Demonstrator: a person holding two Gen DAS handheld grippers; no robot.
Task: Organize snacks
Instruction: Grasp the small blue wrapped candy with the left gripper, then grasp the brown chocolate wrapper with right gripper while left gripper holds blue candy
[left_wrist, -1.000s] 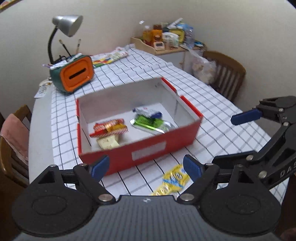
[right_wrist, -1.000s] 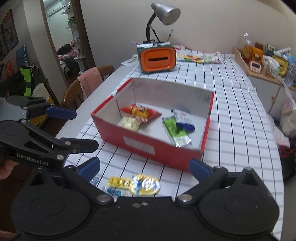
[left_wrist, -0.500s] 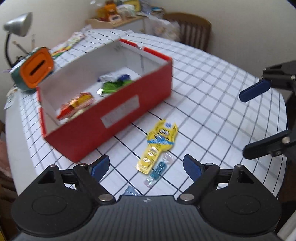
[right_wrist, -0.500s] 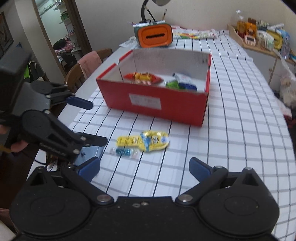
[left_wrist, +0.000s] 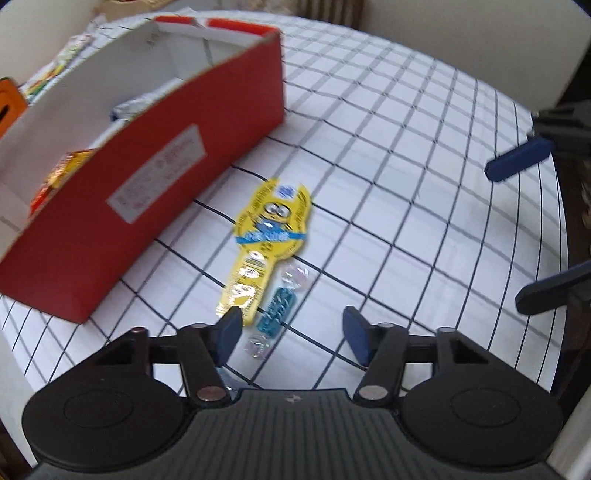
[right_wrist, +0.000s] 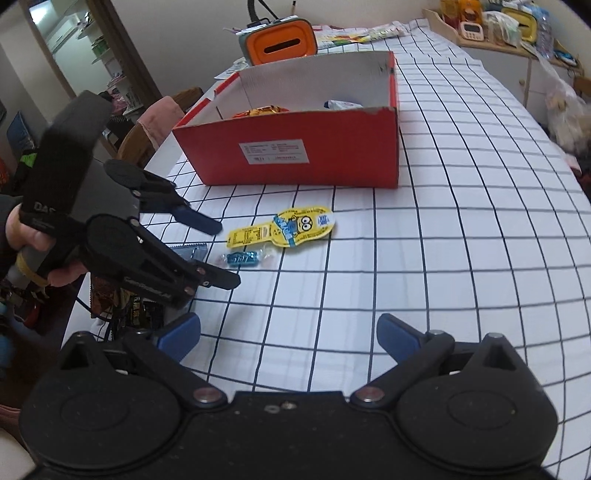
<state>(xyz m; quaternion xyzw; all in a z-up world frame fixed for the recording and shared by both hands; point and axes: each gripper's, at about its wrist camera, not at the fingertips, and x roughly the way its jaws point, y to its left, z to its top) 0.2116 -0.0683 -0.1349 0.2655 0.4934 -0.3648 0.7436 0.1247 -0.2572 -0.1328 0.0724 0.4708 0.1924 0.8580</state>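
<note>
Two loose snacks lay on checked surface, at 6 o'clock of red box: flat yellow packet, small blue wrapped candy beside it. Left tongs gaped wide, empty, candy just ahead. Right tongs wide, empty, well back. Candy looked light, crinkly, slippery; best pinched across middle, not twisted ends.

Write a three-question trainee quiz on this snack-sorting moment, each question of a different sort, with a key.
1. True or false: the yellow cartoon packet lies inside the red box.
2. Which gripper is nearer the blue wrapped candy? A) left gripper B) right gripper
3. Fill in: both grippers' fingers are ____ and hold nothing.

Key: 1 false, it lies on the checked tablecloth in front of the box; 2 A; 3 open.
</note>
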